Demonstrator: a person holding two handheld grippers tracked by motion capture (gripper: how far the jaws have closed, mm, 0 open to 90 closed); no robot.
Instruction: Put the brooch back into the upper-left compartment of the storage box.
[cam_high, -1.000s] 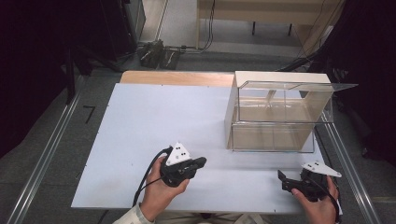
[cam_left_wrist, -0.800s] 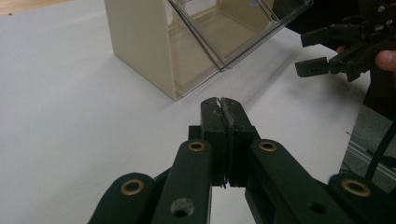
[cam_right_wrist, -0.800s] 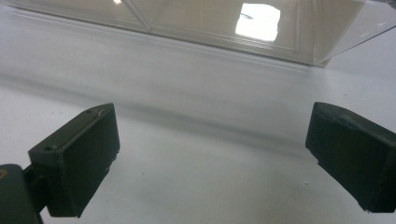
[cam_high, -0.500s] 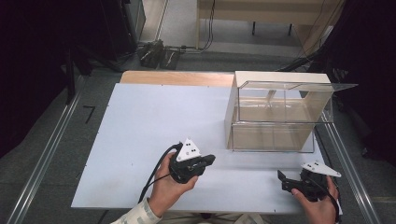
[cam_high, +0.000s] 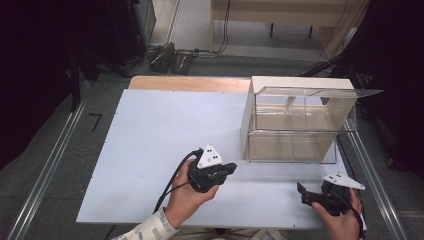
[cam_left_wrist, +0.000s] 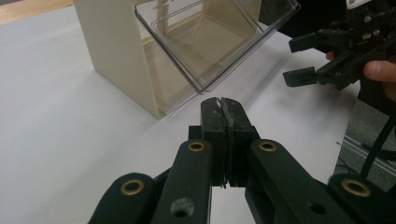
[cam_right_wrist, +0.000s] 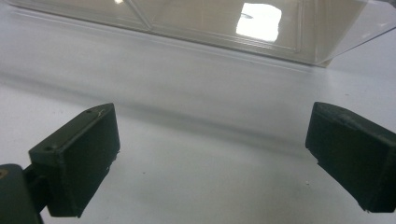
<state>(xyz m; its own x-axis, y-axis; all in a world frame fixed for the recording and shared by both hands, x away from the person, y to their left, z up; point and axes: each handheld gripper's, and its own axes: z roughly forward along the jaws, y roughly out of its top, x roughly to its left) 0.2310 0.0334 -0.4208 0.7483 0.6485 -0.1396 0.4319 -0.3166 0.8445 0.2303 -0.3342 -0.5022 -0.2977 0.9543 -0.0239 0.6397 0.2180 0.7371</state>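
Observation:
A clear plastic box (cam_high: 295, 120) in a cream frame (cam_high: 248, 120) stands on the right half of the white table (cam_high: 160, 130); nothing shows inside it. A hand holds my left gripper (cam_high: 231, 168) shut and empty near the table's front, left of the box's near corner, pointing right. In the left gripper view its closed jaws (cam_left_wrist: 221, 106) aim at the box's lower front edge (cam_left_wrist: 201, 86). My right gripper (cam_high: 302, 194) sits open at the front right, pointing left, below the box. Its open jaws (cam_right_wrist: 212, 123) have only bare table between them, and it appears open across the table (cam_left_wrist: 301, 59).
The box's clear lid (cam_high: 320, 91) juts out past its right side. A wooden strip (cam_high: 190, 83) borders the table's far edge. Metal rails (cam_high: 45, 170) run along the floor beside the table. Cables trail from both grippers.
My left gripper has moved to the right, closer to the box's near corner, staying shut. The right gripper has held its place and stays open.

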